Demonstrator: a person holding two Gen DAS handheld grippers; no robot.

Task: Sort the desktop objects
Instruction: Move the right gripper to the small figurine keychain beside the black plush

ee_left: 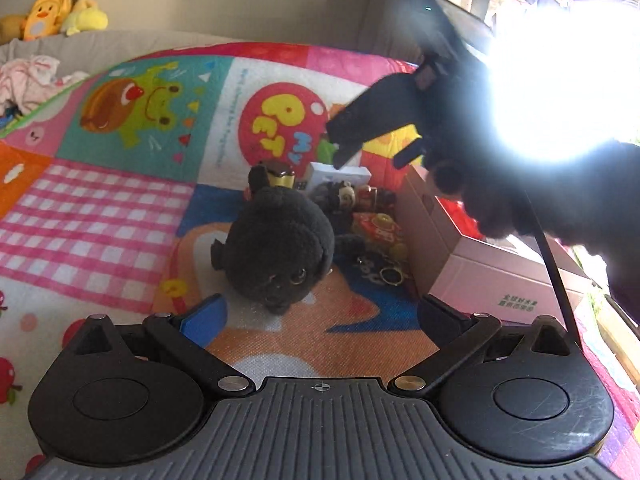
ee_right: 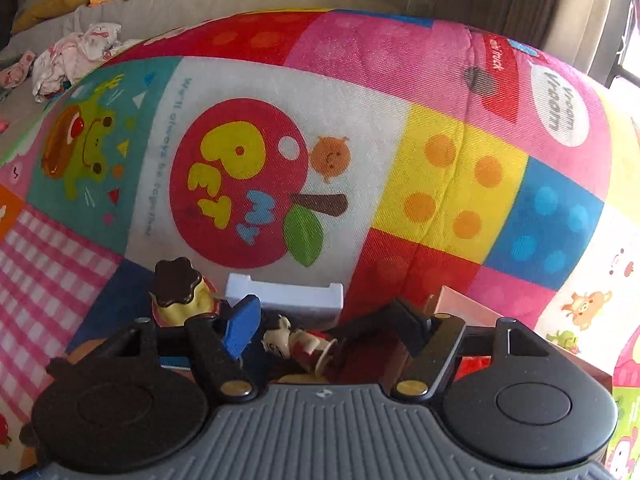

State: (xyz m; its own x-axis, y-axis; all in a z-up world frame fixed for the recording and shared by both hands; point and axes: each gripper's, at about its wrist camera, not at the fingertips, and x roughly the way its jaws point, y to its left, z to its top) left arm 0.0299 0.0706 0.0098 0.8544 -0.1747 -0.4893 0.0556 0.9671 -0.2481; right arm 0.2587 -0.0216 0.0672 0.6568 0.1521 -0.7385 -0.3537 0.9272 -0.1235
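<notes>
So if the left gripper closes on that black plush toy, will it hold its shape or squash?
The black plush toy looks fuzzy and stuffed, so it would probably squash and feel light. Its rounded body may roll if nudged. The left gripper is open, wide enough to straddle its face.

One black plush (ee_left: pixel 276 240), one figurine (ee_right: pixel 298 344), one white box (ee_right: pixel 286 296), one pudding toy (ee_right: pixel 180 292).

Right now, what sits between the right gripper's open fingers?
In the right wrist view, the right gripper is open over a small figurine lying on its side; the white box sits just beyond.
</notes>
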